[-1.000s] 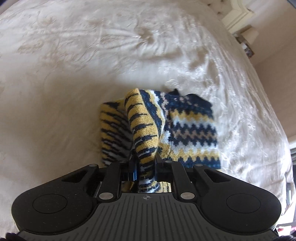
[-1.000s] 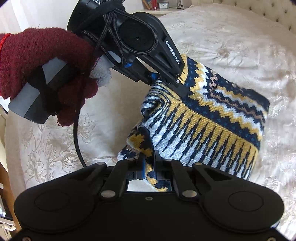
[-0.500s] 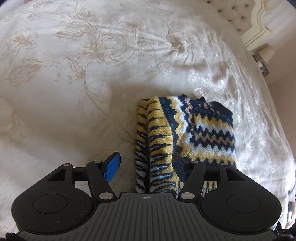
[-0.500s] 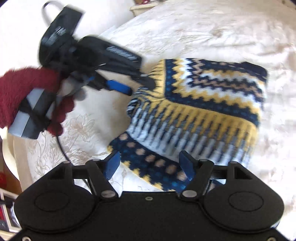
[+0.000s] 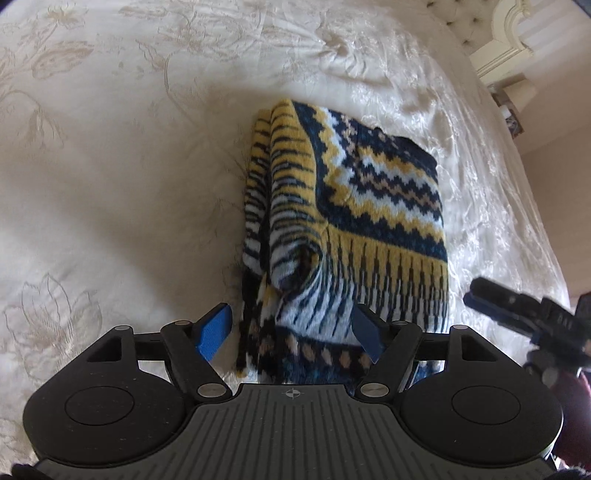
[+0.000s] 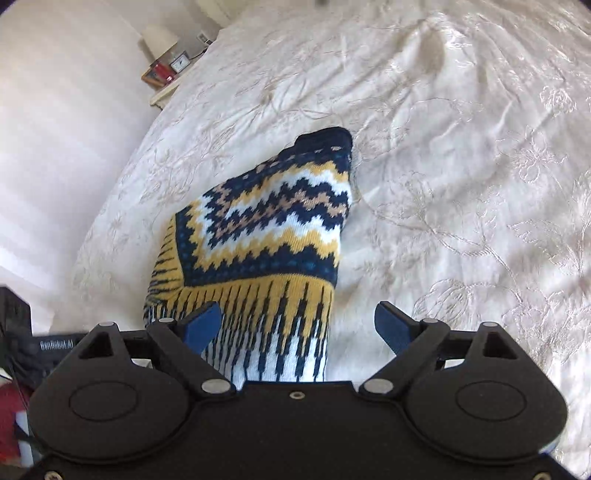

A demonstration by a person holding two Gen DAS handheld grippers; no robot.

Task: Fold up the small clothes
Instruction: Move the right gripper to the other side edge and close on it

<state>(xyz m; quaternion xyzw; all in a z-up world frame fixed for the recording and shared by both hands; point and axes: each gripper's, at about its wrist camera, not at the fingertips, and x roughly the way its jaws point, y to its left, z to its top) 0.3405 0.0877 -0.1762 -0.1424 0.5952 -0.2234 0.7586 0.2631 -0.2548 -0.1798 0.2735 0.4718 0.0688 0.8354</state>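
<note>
A small knitted sweater [image 5: 354, 206] in navy, yellow and white zigzags lies folded on the cream bedspread [image 5: 110, 166]. It also shows in the right wrist view [image 6: 273, 240]. My left gripper [image 5: 291, 332] is open and empty, its blue pads spread just above the sweater's near edge. My right gripper [image 6: 299, 326] is open and empty over the sweater's near end. The right gripper also shows at the right edge of the left wrist view [image 5: 517, 306].
The embroidered bedspread [image 6: 461, 166] has creases around the sweater. A nightstand with a lamp, a clock and books [image 6: 166, 62] stands past the bed's far corner. A tufted headboard [image 5: 480, 22] is at the top right.
Both grippers opened and let go of the sweater, which dropped flat into a folded shape. Both grippers then drew back a little from it.
</note>
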